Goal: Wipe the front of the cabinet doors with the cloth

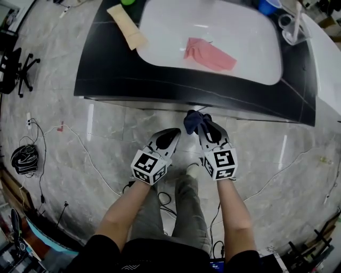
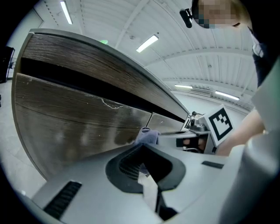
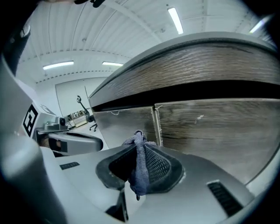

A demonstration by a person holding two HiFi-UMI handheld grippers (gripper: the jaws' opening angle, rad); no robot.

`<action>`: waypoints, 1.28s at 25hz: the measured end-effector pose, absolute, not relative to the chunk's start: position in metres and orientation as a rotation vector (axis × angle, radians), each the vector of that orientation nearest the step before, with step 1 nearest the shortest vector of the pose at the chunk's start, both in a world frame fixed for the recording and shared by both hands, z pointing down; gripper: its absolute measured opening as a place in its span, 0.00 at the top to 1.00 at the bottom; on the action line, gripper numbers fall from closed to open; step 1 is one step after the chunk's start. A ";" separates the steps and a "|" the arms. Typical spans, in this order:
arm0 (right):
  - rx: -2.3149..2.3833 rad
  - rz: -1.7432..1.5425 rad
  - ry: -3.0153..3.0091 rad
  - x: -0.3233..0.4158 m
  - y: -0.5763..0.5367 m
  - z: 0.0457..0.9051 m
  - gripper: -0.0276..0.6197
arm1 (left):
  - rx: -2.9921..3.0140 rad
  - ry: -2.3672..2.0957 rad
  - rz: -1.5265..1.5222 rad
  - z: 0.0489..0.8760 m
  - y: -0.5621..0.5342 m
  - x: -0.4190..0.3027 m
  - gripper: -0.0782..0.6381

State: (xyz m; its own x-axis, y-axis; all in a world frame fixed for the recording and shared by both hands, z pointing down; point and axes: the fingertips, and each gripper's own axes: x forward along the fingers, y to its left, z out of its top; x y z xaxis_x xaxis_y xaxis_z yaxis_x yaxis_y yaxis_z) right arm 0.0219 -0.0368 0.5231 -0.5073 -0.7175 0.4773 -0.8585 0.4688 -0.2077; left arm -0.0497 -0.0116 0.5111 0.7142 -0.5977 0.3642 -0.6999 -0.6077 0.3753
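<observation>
A dark blue cloth [image 1: 193, 121] [image 3: 139, 162] is pinched in my right gripper [image 1: 205, 126] [image 3: 136, 168], which is shut on it just below the counter's front edge. The cloth's tip sits close to the wood-grain cabinet doors [image 3: 210, 127] [image 2: 78, 122], near the seam between two doors [image 3: 156, 124]; I cannot tell if it touches. My left gripper [image 1: 169, 137] [image 2: 142, 168] hangs beside it on the left, jaws together and empty. In the left gripper view the cloth [image 2: 147, 135] shows ahead, with the right gripper [image 2: 194, 135] behind it. In the head view the counter hides the door fronts.
The black counter [image 1: 133, 74] overhangs the doors and carries a white top with a pink cloth [image 1: 209, 54] and a beige cloth [image 1: 127, 25]. A blue cup [image 1: 269, 5] stands at the back. Cables [image 1: 24, 158] and an office chair [image 1: 16, 66] are on the floor at left.
</observation>
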 end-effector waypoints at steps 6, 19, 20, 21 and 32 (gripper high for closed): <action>1.242 0.653 -2.437 -0.031 -0.021 0.526 0.86 | 2.378 -1.092 0.292 0.512 -0.012 -0.093 0.89; 1.063 0.683 -2.502 -0.191 -0.031 0.539 0.86 | 2.318 -1.242 0.342 0.518 -0.031 -0.237 0.89; 1.055 0.686 -2.503 -0.200 -0.033 0.541 0.86 | 2.314 -1.251 0.343 0.519 -0.033 -0.246 0.89; 1.047 0.689 -2.504 -0.210 -0.035 0.544 0.86 | 2.308 -1.259 0.344 0.521 -0.034 -0.255 0.89; 1.011 0.693 -2.481 -0.283 -0.072 0.573 0.86 | 2.241 -1.338 0.375 0.543 -0.052 -0.334 0.89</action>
State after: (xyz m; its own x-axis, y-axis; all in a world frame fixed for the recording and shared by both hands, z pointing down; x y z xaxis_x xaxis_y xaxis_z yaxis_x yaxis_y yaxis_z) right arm -0.2835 -0.0716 0.5730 -0.6732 -0.5409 0.5042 -0.7239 0.6213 -0.2999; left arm -0.3339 -0.0523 0.5435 0.4791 -0.7402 0.4718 -0.8776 -0.3923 0.2756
